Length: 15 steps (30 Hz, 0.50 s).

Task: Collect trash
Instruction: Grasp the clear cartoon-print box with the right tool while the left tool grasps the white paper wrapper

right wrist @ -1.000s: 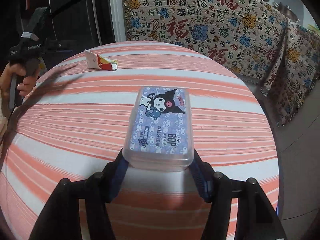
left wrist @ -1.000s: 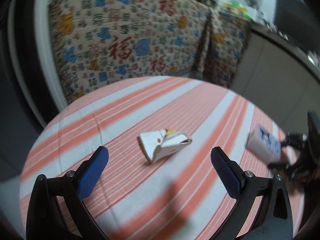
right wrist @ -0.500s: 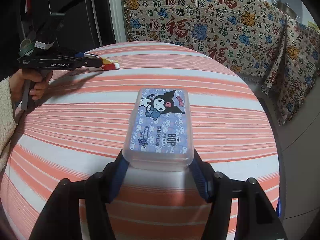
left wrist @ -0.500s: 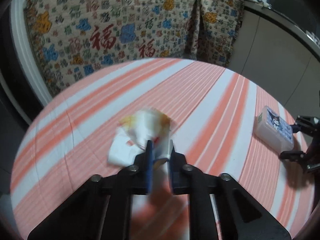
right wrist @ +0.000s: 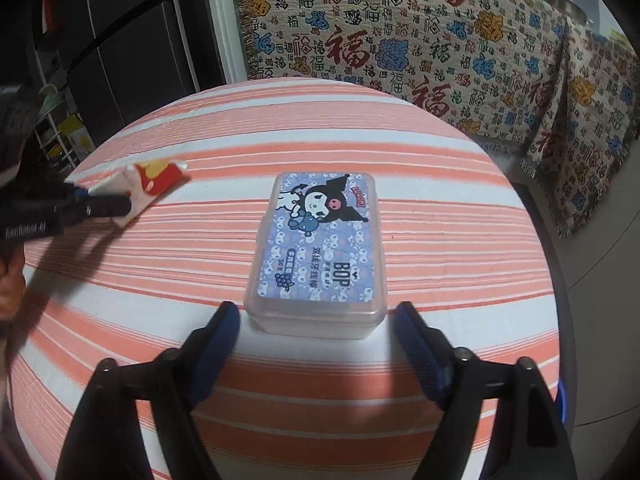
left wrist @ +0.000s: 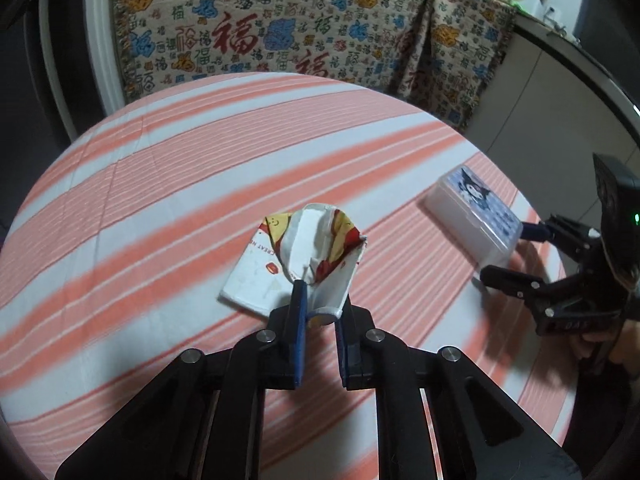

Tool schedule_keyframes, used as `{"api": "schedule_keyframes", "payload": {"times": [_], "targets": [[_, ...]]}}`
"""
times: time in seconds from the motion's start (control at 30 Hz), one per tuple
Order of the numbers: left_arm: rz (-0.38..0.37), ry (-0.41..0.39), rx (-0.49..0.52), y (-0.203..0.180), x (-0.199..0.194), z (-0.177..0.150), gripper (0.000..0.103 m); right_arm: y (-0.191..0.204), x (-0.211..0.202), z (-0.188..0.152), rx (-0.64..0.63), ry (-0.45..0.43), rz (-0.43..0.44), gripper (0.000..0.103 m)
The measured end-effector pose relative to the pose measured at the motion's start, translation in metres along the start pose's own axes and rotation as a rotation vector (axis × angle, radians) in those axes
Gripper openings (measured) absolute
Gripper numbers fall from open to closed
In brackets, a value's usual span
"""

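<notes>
A crushed white paper cup with red and yellow print is pinched by its rim in my left gripper, lifted a little over the striped round table. It also shows in the right wrist view, at the far left. My right gripper is open, its blue pads just behind a clear plastic box with a purple cartoon label. The box lies flat on the table, not touching the pads. The box and right gripper show at the right of the left wrist view.
A patterned blanket with red characters hangs over furniture behind the table. A dark fridge stands at the far left. A grey cabinet with a cluttered counter is at the right.
My left gripper closed on the crushed cup and lifted it, moving toward the table's middle. My right gripper opened and let go of the plastic box, which stays on the table.
</notes>
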<state>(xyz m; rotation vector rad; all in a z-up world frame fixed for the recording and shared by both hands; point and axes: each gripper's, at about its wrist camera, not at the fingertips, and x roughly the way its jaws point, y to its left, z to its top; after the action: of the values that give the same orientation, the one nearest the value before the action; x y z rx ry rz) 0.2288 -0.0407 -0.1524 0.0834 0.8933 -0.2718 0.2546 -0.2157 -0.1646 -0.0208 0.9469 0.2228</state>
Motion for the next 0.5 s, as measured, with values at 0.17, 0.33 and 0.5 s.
{"api": "schedule_keyframes", "payload": {"times": [0.17,0.33,0.5], "targets": [[0.045,-0.011,0.060,-0.013,-0.001,0.003,0.064,-0.003,0.003,0.011,0.040,0.070,0.022,0.083],[0.107,-0.022,0.157,-0.028,-0.001,0.007,0.064,0.003,0.007,0.033,0.010,0.138,-0.004,0.083],[0.149,0.016,0.161,-0.028,0.013,0.010,0.008,0.008,0.012,0.047,-0.033,0.160,-0.049,0.065]]}}
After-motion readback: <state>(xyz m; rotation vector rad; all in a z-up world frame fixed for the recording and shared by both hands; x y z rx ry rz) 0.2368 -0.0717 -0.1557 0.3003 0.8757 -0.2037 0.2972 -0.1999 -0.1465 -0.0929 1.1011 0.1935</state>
